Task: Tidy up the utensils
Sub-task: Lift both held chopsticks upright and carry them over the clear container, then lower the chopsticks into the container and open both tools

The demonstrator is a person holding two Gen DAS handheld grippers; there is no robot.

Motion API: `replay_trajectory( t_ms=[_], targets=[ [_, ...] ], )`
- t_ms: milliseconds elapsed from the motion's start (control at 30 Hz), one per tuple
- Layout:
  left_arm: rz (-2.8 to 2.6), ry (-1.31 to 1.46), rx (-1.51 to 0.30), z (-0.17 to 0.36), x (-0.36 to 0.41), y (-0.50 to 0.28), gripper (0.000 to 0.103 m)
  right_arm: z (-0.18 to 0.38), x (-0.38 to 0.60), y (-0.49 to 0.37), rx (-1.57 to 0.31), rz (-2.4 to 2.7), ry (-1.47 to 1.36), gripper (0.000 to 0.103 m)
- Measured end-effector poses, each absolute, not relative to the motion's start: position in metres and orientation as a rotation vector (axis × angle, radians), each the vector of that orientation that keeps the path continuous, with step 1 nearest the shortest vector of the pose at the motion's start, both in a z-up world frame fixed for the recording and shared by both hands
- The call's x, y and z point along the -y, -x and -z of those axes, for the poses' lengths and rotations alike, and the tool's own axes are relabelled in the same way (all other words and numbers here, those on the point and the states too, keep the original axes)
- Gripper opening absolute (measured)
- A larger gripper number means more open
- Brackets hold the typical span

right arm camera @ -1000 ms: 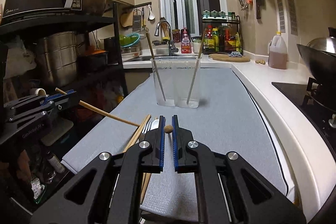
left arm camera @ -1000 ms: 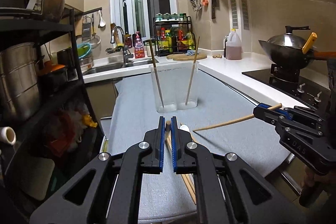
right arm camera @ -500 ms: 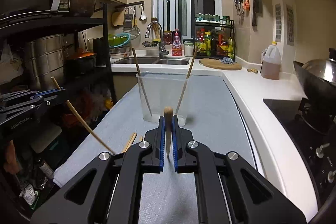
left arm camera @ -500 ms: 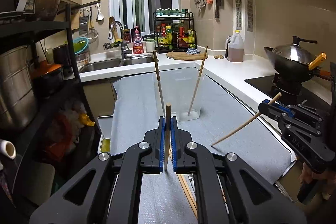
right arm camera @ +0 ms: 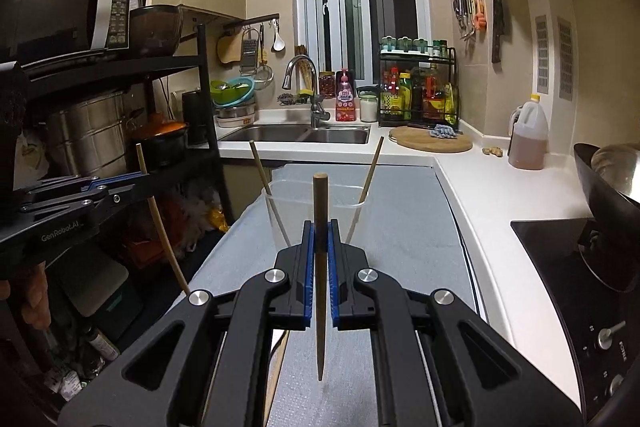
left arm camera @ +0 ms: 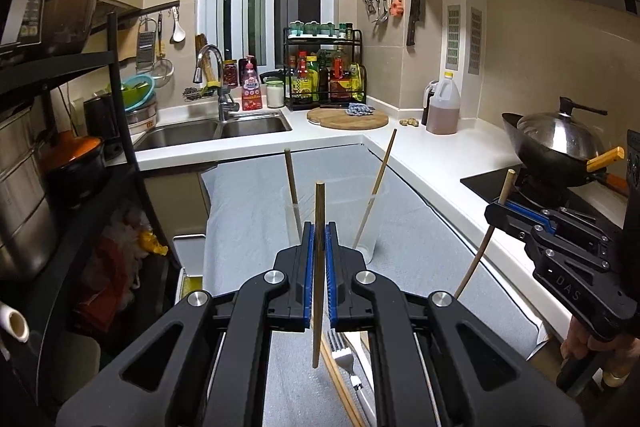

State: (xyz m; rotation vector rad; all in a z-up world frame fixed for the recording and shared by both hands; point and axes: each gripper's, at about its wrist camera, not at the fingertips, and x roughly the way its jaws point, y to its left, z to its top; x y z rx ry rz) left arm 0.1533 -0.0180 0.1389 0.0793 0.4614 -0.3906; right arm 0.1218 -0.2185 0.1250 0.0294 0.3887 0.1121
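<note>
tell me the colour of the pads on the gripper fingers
Blue pads, clearest in the right wrist view.

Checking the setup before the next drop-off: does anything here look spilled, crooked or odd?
Nothing spilled or damaged. The clear container stands upright on the grey mat, with one chopstick leaning left and one leaning right. A fork and loose chopsticks still lie unsorted on the mat.

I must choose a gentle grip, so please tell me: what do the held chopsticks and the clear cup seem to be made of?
Chopsticks: probably wood or bamboo; matte tan-brown, thin.
Cup: probably plastic; translucent, slightly cloudy wall.
</note>
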Motion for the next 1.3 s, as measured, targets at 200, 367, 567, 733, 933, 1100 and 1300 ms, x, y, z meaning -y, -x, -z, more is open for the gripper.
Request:
replay_trajectory(
  t_ms=[200,367,567,733,933,1100,1300],
  targets=[
    [0.405,-0.1,-0.416,-0.172,0.026,-0.176,0.005,-0.16,0.226,-0.151,-0.365,-0.109,-0.049,0.007],
    [0.418,-0.107,-0.346,-0.208,0.037,-0.196,0.005,-0.188,0.225,-0.174,-0.318,-0.102,-0.029,0.007],
    [0.43,-0.107,-0.29,-0.234,0.051,-0.216,0.005,-0.216,0.223,-0.205,-0.254,-0.099,-0.033,0.007],
    [0.429,-0.079,-0.257,-0.244,0.06,-0.239,0.005,-0.23,0.225,-0.233,-0.208,-0.075,-0.045,0.007],
    [0.432,-0.032,-0.256,-0.233,0.065,-0.271,0.005,-0.22,0.229,-0.261,-0.201,-0.057,-0.057,0.007],
    [0.436,-0.002,-0.293,-0.206,0.066,-0.297,0.006,-0.199,0.229,-0.275,-0.215,-0.05,-0.054,0.007],
    [0.405,-0.013,-0.366,-0.172,0.065,-0.32,0.005,-0.176,0.23,-0.286,-0.251,-0.046,-0.059,0.007]
  ],
)
